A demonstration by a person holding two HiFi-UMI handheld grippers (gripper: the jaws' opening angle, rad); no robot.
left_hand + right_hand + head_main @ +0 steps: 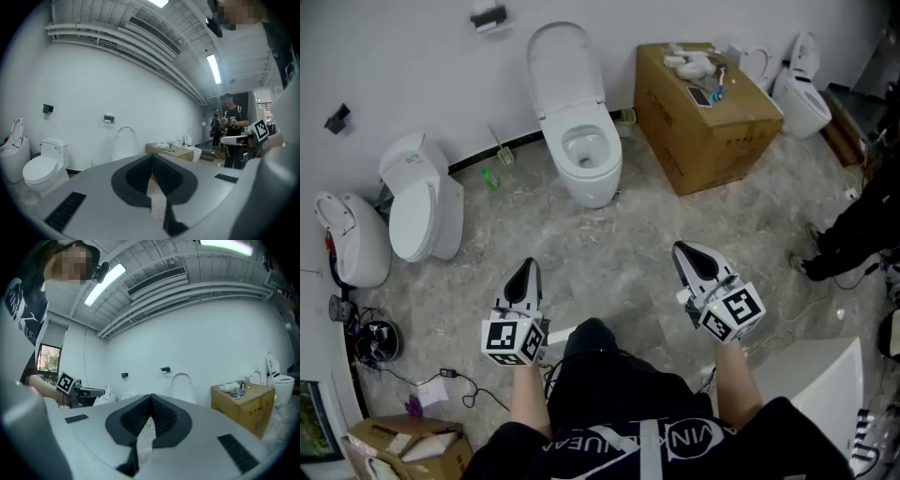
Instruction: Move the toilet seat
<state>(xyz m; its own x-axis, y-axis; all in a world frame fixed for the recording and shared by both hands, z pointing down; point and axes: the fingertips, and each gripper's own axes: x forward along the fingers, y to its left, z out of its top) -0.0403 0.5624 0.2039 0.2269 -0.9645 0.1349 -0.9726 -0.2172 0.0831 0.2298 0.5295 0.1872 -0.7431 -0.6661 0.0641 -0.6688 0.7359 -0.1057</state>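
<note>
A white toilet stands against the far wall with its bowl open. Its lid stands upright against the wall, and I cannot tell the seat ring apart from it. My left gripper and right gripper hover side by side over the floor, well short of the toilet, both shut with nothing between the jaws. In the left gripper view the raised lid shows beyond the shut left gripper. In the right gripper view the lid shows beyond the shut right gripper.
A cardboard box with small items on top stands right of the toilet. A closed toilet and another stand at the left, one more at the far right. A green bottle lies by the wall. A person stands at the right.
</note>
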